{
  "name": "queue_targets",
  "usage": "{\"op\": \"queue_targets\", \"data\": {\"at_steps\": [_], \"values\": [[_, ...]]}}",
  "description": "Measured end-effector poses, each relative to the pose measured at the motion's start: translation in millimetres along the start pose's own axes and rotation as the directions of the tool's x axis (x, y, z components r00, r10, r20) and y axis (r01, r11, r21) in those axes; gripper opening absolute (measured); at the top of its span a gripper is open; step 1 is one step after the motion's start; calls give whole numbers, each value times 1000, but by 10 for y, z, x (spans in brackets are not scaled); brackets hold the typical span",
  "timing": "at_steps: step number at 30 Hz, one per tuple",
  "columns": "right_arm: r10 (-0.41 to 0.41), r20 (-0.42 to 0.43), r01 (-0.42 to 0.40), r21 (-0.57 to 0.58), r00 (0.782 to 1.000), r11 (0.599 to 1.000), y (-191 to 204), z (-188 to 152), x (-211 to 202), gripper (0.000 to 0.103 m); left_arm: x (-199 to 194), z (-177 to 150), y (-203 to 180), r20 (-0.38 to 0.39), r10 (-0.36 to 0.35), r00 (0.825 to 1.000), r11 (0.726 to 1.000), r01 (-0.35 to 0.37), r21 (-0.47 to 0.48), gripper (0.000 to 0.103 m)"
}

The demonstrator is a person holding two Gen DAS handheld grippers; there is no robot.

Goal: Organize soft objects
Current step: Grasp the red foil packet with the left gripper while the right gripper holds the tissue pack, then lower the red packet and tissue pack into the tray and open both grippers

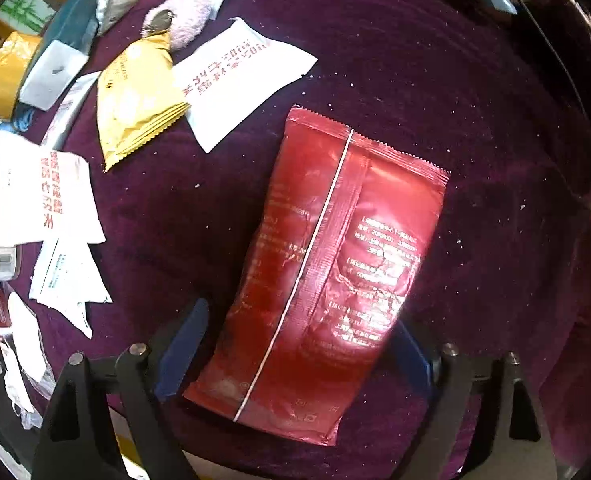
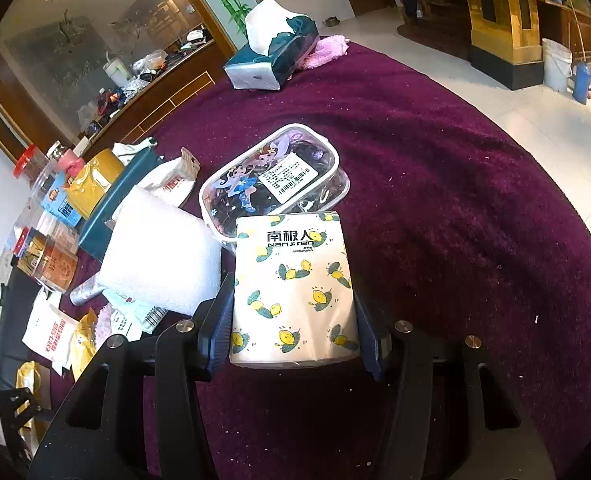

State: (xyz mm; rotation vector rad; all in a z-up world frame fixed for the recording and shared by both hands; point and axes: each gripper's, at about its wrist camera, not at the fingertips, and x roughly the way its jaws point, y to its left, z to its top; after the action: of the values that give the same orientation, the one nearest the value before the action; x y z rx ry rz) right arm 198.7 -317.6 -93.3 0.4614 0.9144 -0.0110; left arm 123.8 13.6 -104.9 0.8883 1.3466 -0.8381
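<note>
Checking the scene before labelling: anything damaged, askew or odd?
Nothing torn or spilled. The red pack lies seam-up and creased, at a slant on the purple cloth between the open left gripper. The cloth is dotted with white crumbs. The right gripper pinches the lemon-print tissue pack.

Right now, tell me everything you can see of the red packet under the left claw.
The red packet is a glossy, crinkled foil pouch, seam side up, with a white line down its back seal, serrated end edges and small pale print. It lies flat on the purple cloth, tilted diagonally. The left claw straddles its near end, fingers apart, not visibly pressing it.
</note>
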Motion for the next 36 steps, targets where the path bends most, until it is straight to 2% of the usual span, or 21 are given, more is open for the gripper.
{"op": "queue_targets", "data": {"at_steps": [2, 4, 6, 9, 11, 13, 15, 17, 18, 19, 21, 23, 24, 25, 26, 27, 28, 31, 32, 34, 36], "values": [[-7, -1, 7, -11, 1000, 1000, 18, 1, 5, 52, -26, -57, 2, 21, 4, 1000, 999, -3, -37, 85], [-28, 0, 28, -38, 1000, 999, 60, -8, 12, 52, -41, -145, -7, 28, -7, 1000, 992, 11, -128, 77], [-60, 5, 60, -78, 998, 995, 125, -27, 24, 52, -73, -211, -36, 37, 12, 999, 975, -3, -222, 71], [-82, 9, 83, -109, 997, 991, 160, -42, 30, 52, -136, -301, -171, 63, 92, 994, 935, -65, -348, 60], [-98, 15, 99, -128, 995, 987, 184, -58, 31, 52, -170, -376, -252, 94, 123, 988, 892, -69, -448, 57], [-108, 20, 109, -142, 994, 984, 203, -75, 23, 52, -203, -480, -338, 154, 110, 982, 845, -11, -534, 57], [-80, 17, 81, -119, 997, 990, 167, -92, -15, 52, -270, -608, -410, 224, 118, 967, 801, 40, -598, 55], [-21, 6, 22, -69, 1000, 997, 96, -95, -52, 52, -344, -791, -440, 317, 110, 942, 729, 140, -669, 55], [28, -4, -28, -26, 1000, 999, 30, -88, -72, 52, -376, -932, -449, 380, 85, 921, 670, 229, -706, 55], [80, -13, -80, 22, 997, 997, -39, -87, -84, 52, -398, -1045, -462, 421, 84, 903, 630, 280, -725, 55], [198, -27, -193, 132, 980, 972, -182, -104, -94, 52, -447, -1200, -584, 477, 100, 873, 579, 339, -741, 55], [390, -55, -362, 270, 919, 892, -315, -193, -32, 52, -476, -1400, -713, 521, 144, 841, 534, 378, -756, 55], [421, -38, -393, 290, 906, 872, -335, -234, -51, 52, -491, -1443, -768, 537, 159, 829, 512, 396, -762, 55], [487, -41, -446, 344, 872, 826, -373, -304, -48, 52, -556, -1517, -829, 550, 172, 817, 489, 413, -768, 55], [554, -35, -499, 391, 831, 773, -400, -370, -34, 52, -592, -1590, -863, 555, 184, 811, 478, 419, -772, 55], [649, -21, -569, 460, 761, 682, -421, -484, -2, 52, -646, -1656, -882, 558, 201, 805, 471, 419, -776, 55], [691, -16, -597, 489, 723, 636, -406, -568, 9, 52, -702, -1687, -865, 557, 229, 798, 467, 413, -782, 55], [747, -50, -630, 501, 663, 593, -157, -822, -26, 52, -940, -2055, -840, 558, 321, 766, 444, 398, -803, 55], [772, -62, -650, 498, 633, 573, -13, -902, -45, 52, -1014, -2201, -841, 557, 353, 751, 430, 398, -810, 55], [814, -110, -689, 474, 571, 548, 432, -1055, -86, 52, -1061, -2403, -823, 535, 399, 745, 397, 386, -833, 55], [824, -175, -711, 431, 538, 556, 898, -1154, -118, 53, -1116, -2618, -772, 493, 451, 744, 355, 357, -864, 55]]}}
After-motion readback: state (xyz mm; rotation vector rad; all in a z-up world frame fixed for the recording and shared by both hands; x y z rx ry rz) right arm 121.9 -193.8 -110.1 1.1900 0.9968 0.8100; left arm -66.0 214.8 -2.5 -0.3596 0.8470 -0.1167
